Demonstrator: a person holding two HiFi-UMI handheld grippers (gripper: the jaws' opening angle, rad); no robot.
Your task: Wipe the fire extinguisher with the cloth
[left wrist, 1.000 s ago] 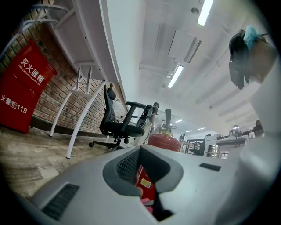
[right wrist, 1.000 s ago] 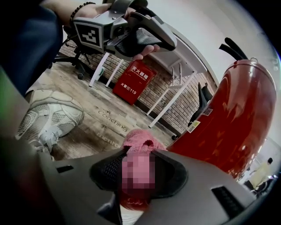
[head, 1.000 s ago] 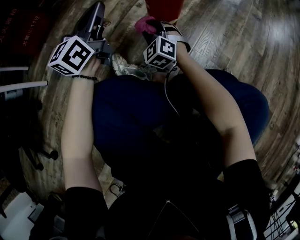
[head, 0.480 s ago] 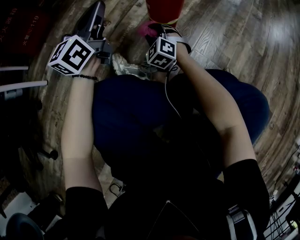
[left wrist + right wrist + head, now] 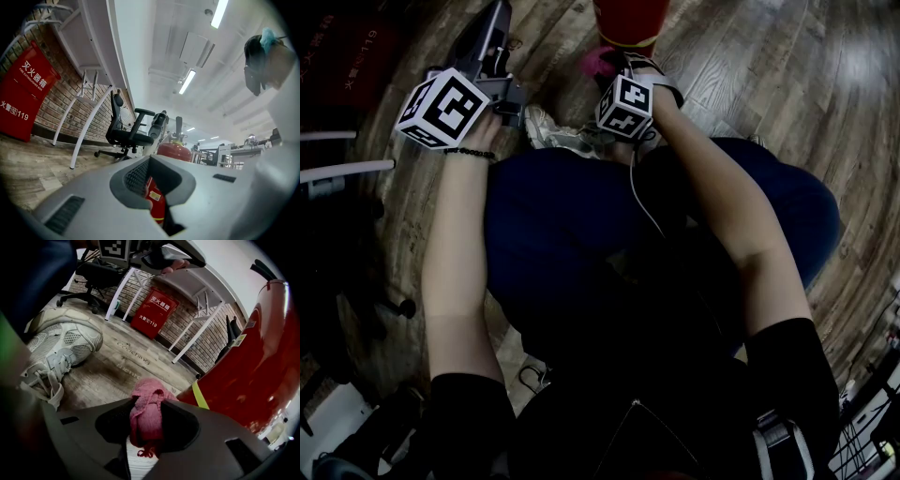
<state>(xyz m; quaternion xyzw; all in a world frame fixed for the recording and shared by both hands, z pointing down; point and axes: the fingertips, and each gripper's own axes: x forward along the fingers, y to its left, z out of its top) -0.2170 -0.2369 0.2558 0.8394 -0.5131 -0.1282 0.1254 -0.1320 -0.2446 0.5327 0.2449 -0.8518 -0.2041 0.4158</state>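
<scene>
The red fire extinguisher stands on the wooden floor at the top of the head view. In the right gripper view its red body fills the right side, with a yellow-green band low down. My right gripper is shut on a pink cloth, which sits right against the cylinder's lower part. The cloth shows as a pink lump beside the red base. My left gripper is held up to the left, apart from the extinguisher, jaws together with nothing between them.
A grey sneaker rests on the floor between the grippers, close to the left of the cloth. A red fire-equipment box leans on the brick wall under a white desk. A black office chair stands beyond.
The right gripper with the pink cloth has shifted slightly rightwards along the extinguisher's base. The left gripper has stayed where it was.
</scene>
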